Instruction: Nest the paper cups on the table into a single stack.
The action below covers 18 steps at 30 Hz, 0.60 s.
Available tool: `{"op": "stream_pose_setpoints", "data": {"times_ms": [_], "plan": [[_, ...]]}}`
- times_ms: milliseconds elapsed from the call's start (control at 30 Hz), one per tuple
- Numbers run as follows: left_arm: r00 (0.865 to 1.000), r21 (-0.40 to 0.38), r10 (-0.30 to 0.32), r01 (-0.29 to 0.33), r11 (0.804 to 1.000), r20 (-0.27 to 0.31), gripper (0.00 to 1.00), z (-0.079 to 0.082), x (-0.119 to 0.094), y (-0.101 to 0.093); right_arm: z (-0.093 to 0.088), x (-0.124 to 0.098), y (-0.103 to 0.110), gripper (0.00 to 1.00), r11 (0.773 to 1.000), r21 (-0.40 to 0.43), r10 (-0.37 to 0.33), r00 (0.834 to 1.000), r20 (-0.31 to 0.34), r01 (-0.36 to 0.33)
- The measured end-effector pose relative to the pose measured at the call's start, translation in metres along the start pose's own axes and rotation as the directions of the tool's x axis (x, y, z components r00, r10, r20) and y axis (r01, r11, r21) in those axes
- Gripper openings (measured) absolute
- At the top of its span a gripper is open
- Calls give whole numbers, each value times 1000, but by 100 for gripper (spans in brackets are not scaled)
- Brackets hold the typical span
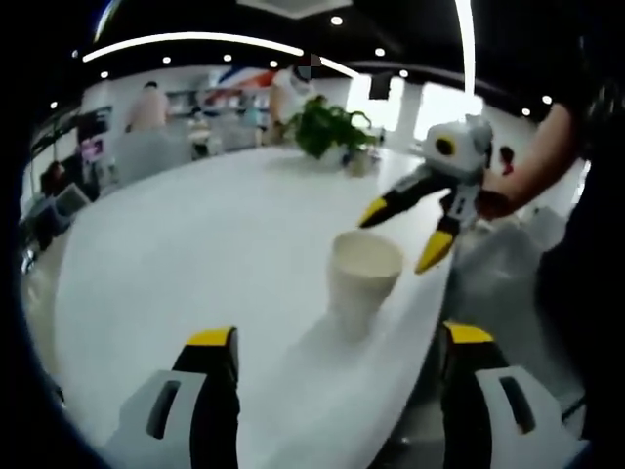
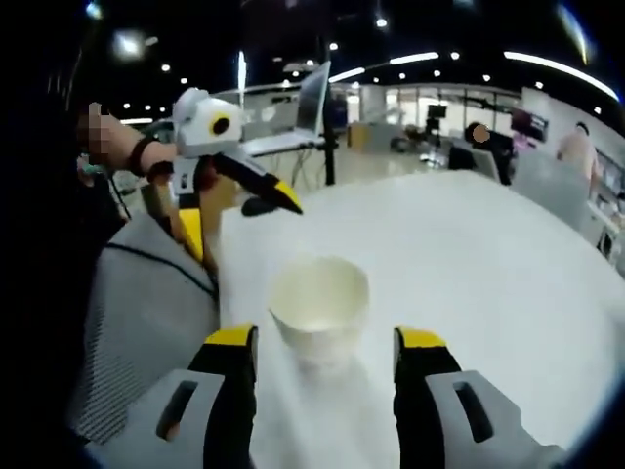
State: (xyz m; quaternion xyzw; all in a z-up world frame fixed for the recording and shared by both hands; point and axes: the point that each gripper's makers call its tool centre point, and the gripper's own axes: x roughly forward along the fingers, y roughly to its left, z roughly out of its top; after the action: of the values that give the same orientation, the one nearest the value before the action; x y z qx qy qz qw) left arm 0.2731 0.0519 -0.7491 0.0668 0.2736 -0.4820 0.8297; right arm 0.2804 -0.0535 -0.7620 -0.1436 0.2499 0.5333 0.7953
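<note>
Here, standing upright near the edge of the white table (image 1: 195, 244): a single white paper cup (image 1: 363, 278), mouth up. Showing again in the right gripper view, the paper cup (image 2: 319, 308) sitting just ahead of the yellow-tipped jaws, on the line between them, not touched by either. Whether one cup or several nested, impossible to tell.

Holding apart, both jaws of the left gripper (image 1: 337, 342), nothing between them, the cup lying ahead and a little toward the right jaw. Likewise standing apart, the jaws of the right gripper (image 2: 327, 342), gripping nothing.

Appearing in the left gripper view beyond the cup, the right gripper (image 1: 402, 234), jaws spread, held by a hand (image 1: 493, 200). Appearing in the right gripper view, the left gripper (image 2: 239, 220), jaws also spread.

Sitting at the far end of the table, a green potted plant (image 1: 330, 127). Lying beside the table edge, a grey mesh chair back (image 2: 146, 293).
</note>
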Motion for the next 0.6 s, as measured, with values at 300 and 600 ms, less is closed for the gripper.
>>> {"op": "stream_pose_setpoints", "data": {"times_ms": [300,600], "plan": [[999,13,-43,43,999,-29,79,-8,26,-1,-15,8,-6,52,1000,-14,22,999,-43,-23],[996,5,-76,76,997,-55,75,-12,46,2,-21,23,-10,49,996,-46,74,994,-83,-78]]}}
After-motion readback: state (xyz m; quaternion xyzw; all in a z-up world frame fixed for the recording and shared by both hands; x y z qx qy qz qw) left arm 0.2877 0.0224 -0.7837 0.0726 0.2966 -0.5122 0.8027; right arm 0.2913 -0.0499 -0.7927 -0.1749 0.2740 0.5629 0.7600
